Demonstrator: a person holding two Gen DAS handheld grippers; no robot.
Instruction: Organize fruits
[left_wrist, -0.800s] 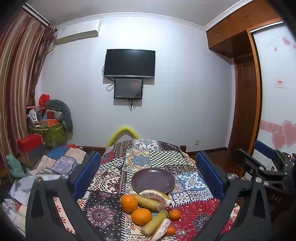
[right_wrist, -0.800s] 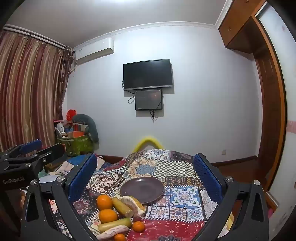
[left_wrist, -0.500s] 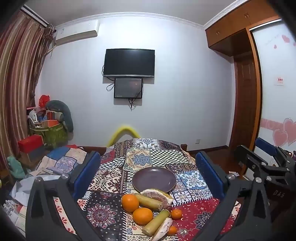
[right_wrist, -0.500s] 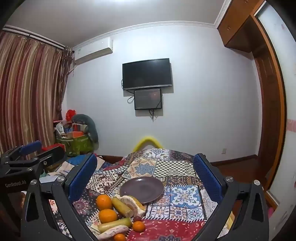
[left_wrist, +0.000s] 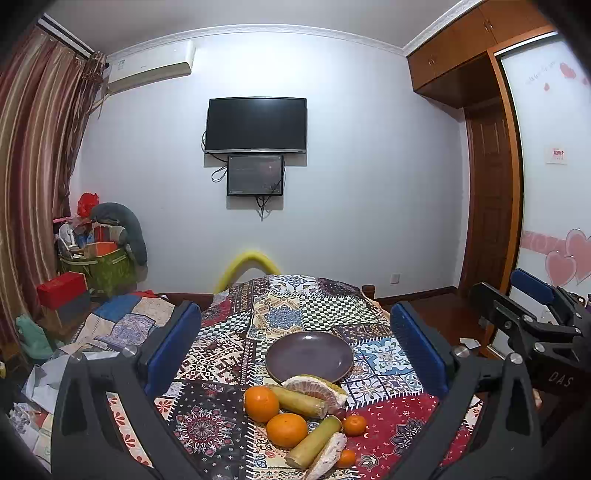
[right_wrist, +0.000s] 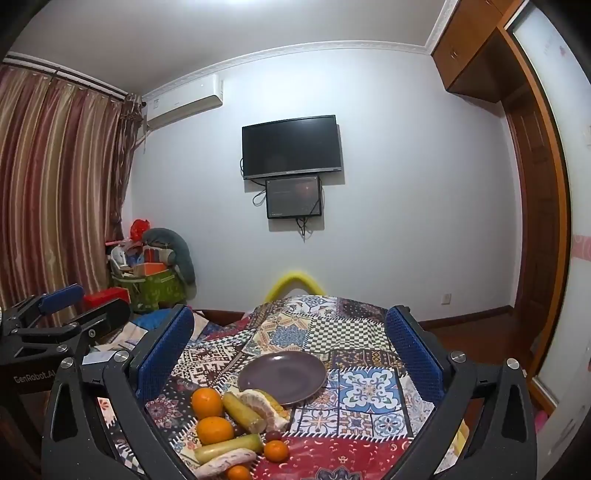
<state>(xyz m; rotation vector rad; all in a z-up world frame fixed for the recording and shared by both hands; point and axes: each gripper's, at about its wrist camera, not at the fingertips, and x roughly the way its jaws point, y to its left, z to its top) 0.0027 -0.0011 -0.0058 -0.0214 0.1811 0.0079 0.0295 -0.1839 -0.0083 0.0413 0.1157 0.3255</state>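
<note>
An empty dark purple plate (left_wrist: 309, 356) (right_wrist: 282, 376) sits mid-table on a patchwork cloth. Just in front of it lies a pile of fruit: two large oranges (left_wrist: 261, 403) (right_wrist: 207, 402), small tangerines (left_wrist: 354, 424) (right_wrist: 275, 451), sugarcane pieces (left_wrist: 301, 400) (right_wrist: 242, 407), a peeled pomelo wedge (left_wrist: 314, 386) (right_wrist: 262, 402) and a pale root (left_wrist: 327, 456). My left gripper (left_wrist: 295, 343) is open and empty, held above and short of the fruit. My right gripper (right_wrist: 290, 347) is open and empty too. Each gripper shows at the edge of the other's view.
The table's patchwork cloth (left_wrist: 288, 314) runs to a far edge with a yellow chair back (left_wrist: 253, 263) behind it. Clutter and boxes (left_wrist: 99, 258) stand at the left wall. A wooden door (left_wrist: 487, 206) is at the right.
Both views have shifted only slightly; the fruit and plate lie as before and both grippers stay open.
</note>
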